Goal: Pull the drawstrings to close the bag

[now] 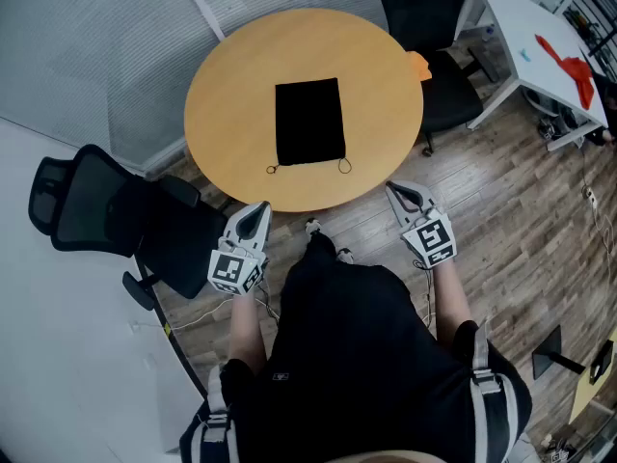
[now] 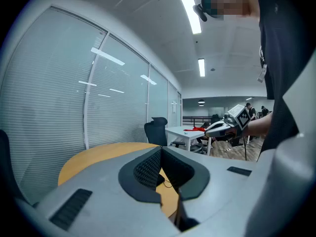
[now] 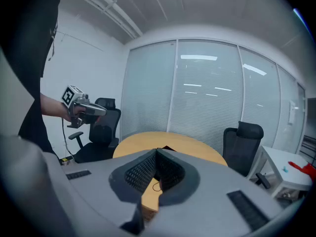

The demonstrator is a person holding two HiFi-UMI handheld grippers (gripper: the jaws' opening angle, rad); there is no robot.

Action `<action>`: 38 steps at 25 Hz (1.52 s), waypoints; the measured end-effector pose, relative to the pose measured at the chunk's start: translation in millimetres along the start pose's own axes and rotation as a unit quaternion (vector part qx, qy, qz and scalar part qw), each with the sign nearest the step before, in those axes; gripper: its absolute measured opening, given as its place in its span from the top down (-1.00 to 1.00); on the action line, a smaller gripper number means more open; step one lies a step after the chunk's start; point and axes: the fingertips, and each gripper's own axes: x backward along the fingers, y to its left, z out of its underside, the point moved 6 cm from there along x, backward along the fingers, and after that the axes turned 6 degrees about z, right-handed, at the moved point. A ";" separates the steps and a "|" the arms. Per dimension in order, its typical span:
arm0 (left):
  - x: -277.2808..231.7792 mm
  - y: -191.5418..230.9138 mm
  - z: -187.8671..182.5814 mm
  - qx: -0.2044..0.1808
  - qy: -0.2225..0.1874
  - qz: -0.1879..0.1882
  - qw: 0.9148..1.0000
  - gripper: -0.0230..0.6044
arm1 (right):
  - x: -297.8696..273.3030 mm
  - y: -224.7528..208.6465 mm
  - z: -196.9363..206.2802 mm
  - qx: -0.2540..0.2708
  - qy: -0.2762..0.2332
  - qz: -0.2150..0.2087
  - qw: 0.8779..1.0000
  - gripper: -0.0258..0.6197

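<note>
Head view: looks down on a round table (image 1: 222,95) with a black bag (image 1: 309,122) flat at its middle, mouth toward the person. Two cords (image 1: 273,170) trailing from the bag's near corners, one small loop at each, both lying on the tabletop. Just off the near edge, left gripper (image 1: 259,208) with jaws pressed together, pinching nothing. Opposite it, right gripper (image 1: 396,192), also just off the edge, jaws together, empty. Both apart from bag and cords. Black chair (image 1: 96,210) at the left, white desk (image 1: 525,27) at the upper right with a red thing (image 1: 569,61) on it.

Left gripper view: jaws closed tip to tip, nothing between the pads. Past them the tabletop and a thin cord loop. At the right, the right gripper in a hand (image 2: 256,126), in the air.

Right gripper view: jaws meeting at the tips, nothing caught. Past the tips the table, a dark corner of the bag, and a cord loop nearer. At the left, the left gripper, held above the floor beside a chair.
</note>
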 end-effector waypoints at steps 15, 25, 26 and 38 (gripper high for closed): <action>-4.7 -1.4 -0.1 0.003 0.005 -0.005 1.000 0.88 | 1.3 -2.9 3.6 -0.007 0.001 -0.008 1.000 0.74; -3.0 7.2 7.1 0.006 0.011 -0.010 1.000 0.88 | -5.2 5.1 8.3 -0.015 0.006 -0.016 1.000 0.74; -3.1 8.7 8.1 0.007 0.011 -0.009 1.000 0.88 | -6.7 6.7 8.8 -0.018 0.006 -0.026 0.999 0.74; -13.0 30.3 28.3 0.045 0.018 0.015 0.999 0.88 | -38.3 15.5 10.3 -0.028 0.028 -0.055 0.998 0.74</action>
